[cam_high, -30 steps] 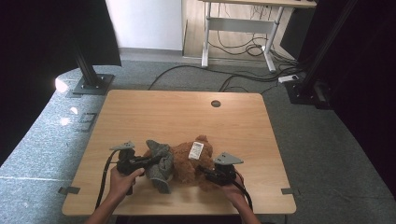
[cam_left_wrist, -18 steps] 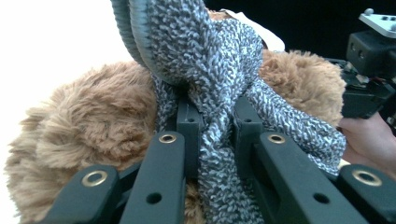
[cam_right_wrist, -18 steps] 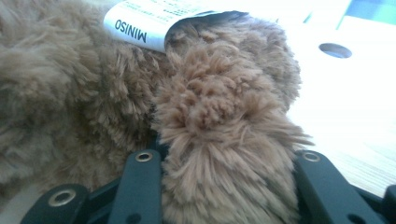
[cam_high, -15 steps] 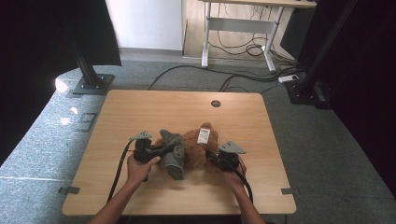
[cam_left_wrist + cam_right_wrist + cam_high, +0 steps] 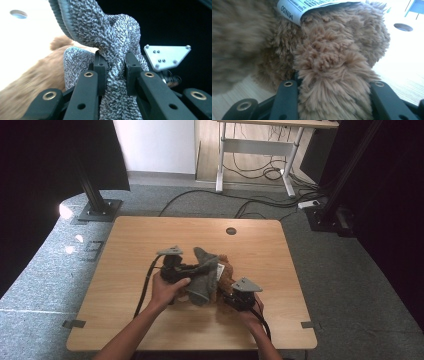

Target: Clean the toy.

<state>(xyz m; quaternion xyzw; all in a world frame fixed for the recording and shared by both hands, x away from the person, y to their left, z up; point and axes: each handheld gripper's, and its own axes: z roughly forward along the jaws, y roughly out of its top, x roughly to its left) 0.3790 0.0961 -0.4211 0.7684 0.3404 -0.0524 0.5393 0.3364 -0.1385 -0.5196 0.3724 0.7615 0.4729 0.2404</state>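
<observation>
A brown plush toy (image 5: 227,279) with a white label (image 5: 220,270) lies on the wooden table (image 5: 130,245). A grey knitted cloth (image 5: 205,277) is draped over its left side. My left gripper (image 5: 192,269) is shut on a bunched fold of that cloth (image 5: 113,67) and holds it lifted above the toy (image 5: 30,85). At the toy's right, my right gripper (image 5: 231,296) is shut on a furry limb of the toy (image 5: 332,82), whose label (image 5: 312,6) shows at the top of the right gripper view. The other gripper's grey plate (image 5: 166,56) appears behind the cloth.
A round cable hole (image 5: 230,231) sits near the table's far edge. Black stand bases rest on the carpet at far left (image 5: 97,210) and far right (image 5: 327,220). Cables (image 5: 250,202) and a desk frame (image 5: 255,150) lie beyond the table.
My left gripper has moved right and upward with the grey cloth, pulling it up over the toy. The right gripper has stayed in place on the toy.
</observation>
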